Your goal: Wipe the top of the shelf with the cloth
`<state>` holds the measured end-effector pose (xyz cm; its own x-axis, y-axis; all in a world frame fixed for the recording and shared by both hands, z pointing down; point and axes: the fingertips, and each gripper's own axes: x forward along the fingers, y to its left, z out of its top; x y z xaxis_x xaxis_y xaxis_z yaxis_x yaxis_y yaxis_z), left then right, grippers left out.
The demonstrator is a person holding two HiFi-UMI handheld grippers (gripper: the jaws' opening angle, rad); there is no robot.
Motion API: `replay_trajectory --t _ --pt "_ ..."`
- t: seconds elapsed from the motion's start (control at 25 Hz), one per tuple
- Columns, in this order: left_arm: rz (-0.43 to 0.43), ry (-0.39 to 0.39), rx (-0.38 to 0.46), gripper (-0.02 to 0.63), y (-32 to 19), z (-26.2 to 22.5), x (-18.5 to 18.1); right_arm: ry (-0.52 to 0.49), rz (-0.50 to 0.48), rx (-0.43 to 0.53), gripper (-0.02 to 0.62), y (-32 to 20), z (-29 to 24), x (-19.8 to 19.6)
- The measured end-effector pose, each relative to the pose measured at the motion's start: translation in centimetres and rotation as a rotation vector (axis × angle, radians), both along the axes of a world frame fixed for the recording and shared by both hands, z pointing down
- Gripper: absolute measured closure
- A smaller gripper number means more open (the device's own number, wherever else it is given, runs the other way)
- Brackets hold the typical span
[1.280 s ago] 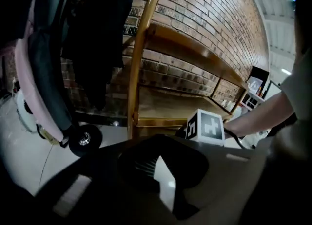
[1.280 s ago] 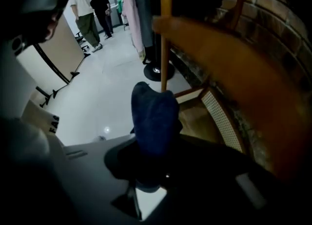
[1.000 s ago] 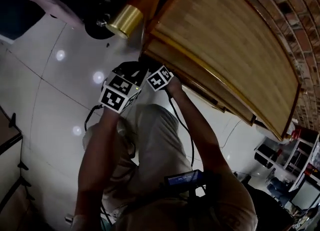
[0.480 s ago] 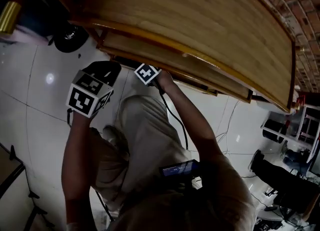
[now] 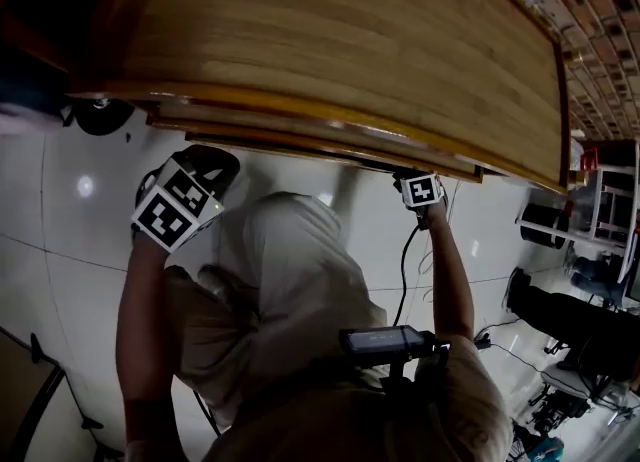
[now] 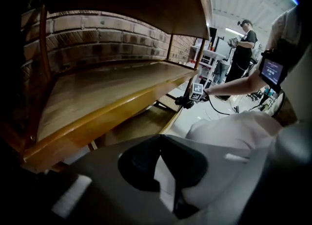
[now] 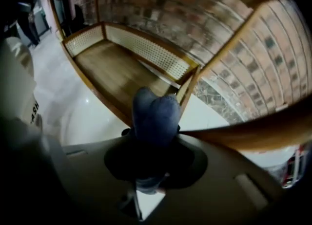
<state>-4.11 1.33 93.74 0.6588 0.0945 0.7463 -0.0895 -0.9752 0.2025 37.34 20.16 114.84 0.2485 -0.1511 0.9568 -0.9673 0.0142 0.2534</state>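
The wooden shelf's wide top (image 5: 350, 40) fills the upper part of the head view. My right gripper (image 5: 412, 182) is just under its front edge, toward the right end, shut on a bunched blue cloth (image 7: 156, 117). The right gripper view looks past the cloth down at a lower board with a lattice back (image 7: 122, 68). My left gripper (image 5: 208, 165) hangs lower at the left, away from the shelf. Its jaws (image 6: 160, 143) are shut with nothing between them. In the left gripper view the middle board (image 6: 107, 92) runs ahead, with the right gripper (image 6: 187, 100) at its far end.
A brick wall (image 7: 273, 58) stands behind the shelf. The floor (image 5: 60, 220) is glossy white tile. Racks and carts (image 5: 600, 210) crowd the right side. Another person (image 6: 243, 48) stands farther off in the room. A dark round object (image 5: 100, 115) lies by the shelf's left end.
My right gripper has moved from beside the left gripper out to the right along the shelf's front edge. The head has turned, so more of the shelf top shows.
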Motion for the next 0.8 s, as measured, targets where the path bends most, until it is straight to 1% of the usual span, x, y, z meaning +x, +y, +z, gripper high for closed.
replay_trajectory --t 0.04,0.08,0.12,0.16,0.2,0.24,0.32,0.4,0.44,0.48,0.56,0.68,0.8 --pt "-0.01 0.019 -0.016 0.601 0.0 -0.1 0.0 -0.026 -0.008 0.035 0.5 -0.4 0.2 -0.1" --pt "-0.037 0.038 -0.046 0.601 0.0 -0.1 0.0 -0.027 -0.038 0.059 0.5 -1.1 0.0 -0.4" --pt "-0.076 0.055 -0.081 0.601 0.3 0.0 0.1 -0.01 -0.069 0.064 0.5 -1.5 -0.7 -0.9" --pt "-0.117 0.07 -0.109 0.601 0.8 0.2 0.2 -0.006 -0.079 0.052 0.5 -1.1 -1.7 -1.8" --pt "-0.149 0.08 -0.12 0.601 1.5 0.3 0.4 -0.029 -0.072 0.036 0.5 0.0 -2.9 -3.2" --pt "-0.172 0.092 -0.112 0.601 2.3 0.4 0.5 -0.072 -0.07 0.034 0.5 1.2 -4.5 -5.2" --pt "-0.225 0.143 -0.088 0.601 3.8 0.1 0.5 -0.163 -0.106 0.074 0.5 3.0 -8.9 -9.7" --pt "-0.311 0.187 -0.082 0.601 4.8 -1.2 0.0 -0.238 -0.128 0.125 0.5 3.9 -14.7 -14.0" --pt "-0.353 0.187 -0.081 0.601 5.4 -2.2 -0.4 -0.275 -0.131 0.152 0.5 4.1 -17.9 -16.0" --pt "-0.386 0.178 -0.081 0.601 6.1 -3.8 -0.7 -0.308 -0.137 0.176 0.5 4.1 -21.3 -17.8" --pt "-0.413 0.165 -0.087 0.601 8.2 -8.7 -0.5 -0.361 -0.154 0.217 0.5 3.9 -28.1 -20.6" --pt "-0.374 0.17 -0.077 0.601 10.9 -17.3 0.6 -0.419 -0.163 0.28 0.5 3.0 -37.9 -23.1" --pt "-0.326 0.177 -0.06 0.601 12.5 -25.4 1.2 -0.441 -0.171 0.346 0.5 1.5 -47.1 -23.7"
